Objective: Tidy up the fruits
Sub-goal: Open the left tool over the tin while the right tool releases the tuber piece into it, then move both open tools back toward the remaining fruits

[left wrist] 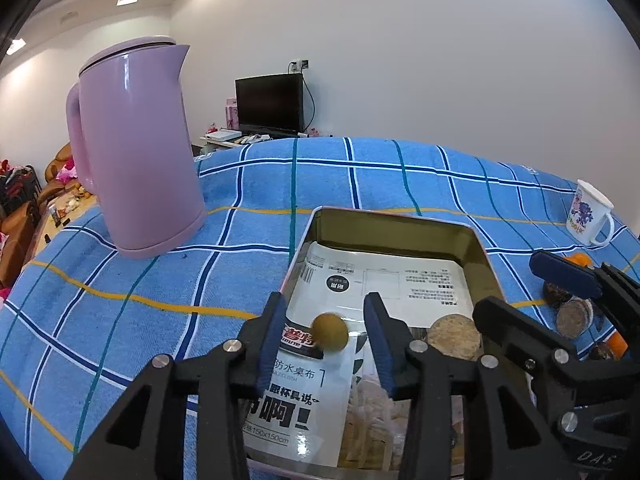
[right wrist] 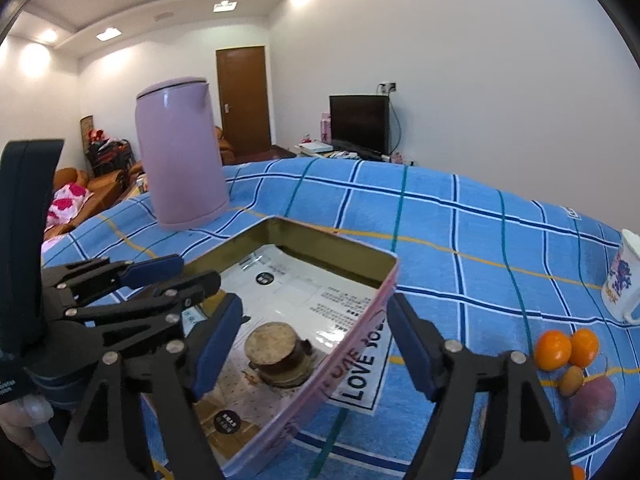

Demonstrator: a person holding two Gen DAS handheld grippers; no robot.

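A pink metal tin (left wrist: 476,240) lies open on the blue checked cloth, lined with printed packets. A small brown-green round fruit (left wrist: 330,332) lies in it, below my open left gripper (left wrist: 326,320), apart from both fingers. A stack of round biscuits (right wrist: 274,350) sits inside the tin. My right gripper (right wrist: 316,334) is open and empty, straddling the tin's right wall (right wrist: 360,328). Two oranges (right wrist: 554,350), a small kumquat (right wrist: 571,380) and a reddish plum (right wrist: 592,404) lie on the cloth to the right of the tin.
A tall pink kettle (left wrist: 136,148) stands on the cloth left of the tin. A white printed mug (left wrist: 590,212) stands at the far right. Round biscuits (left wrist: 572,318) lie by the right gripper in the left wrist view. A dark monitor (left wrist: 270,102) is behind the table.
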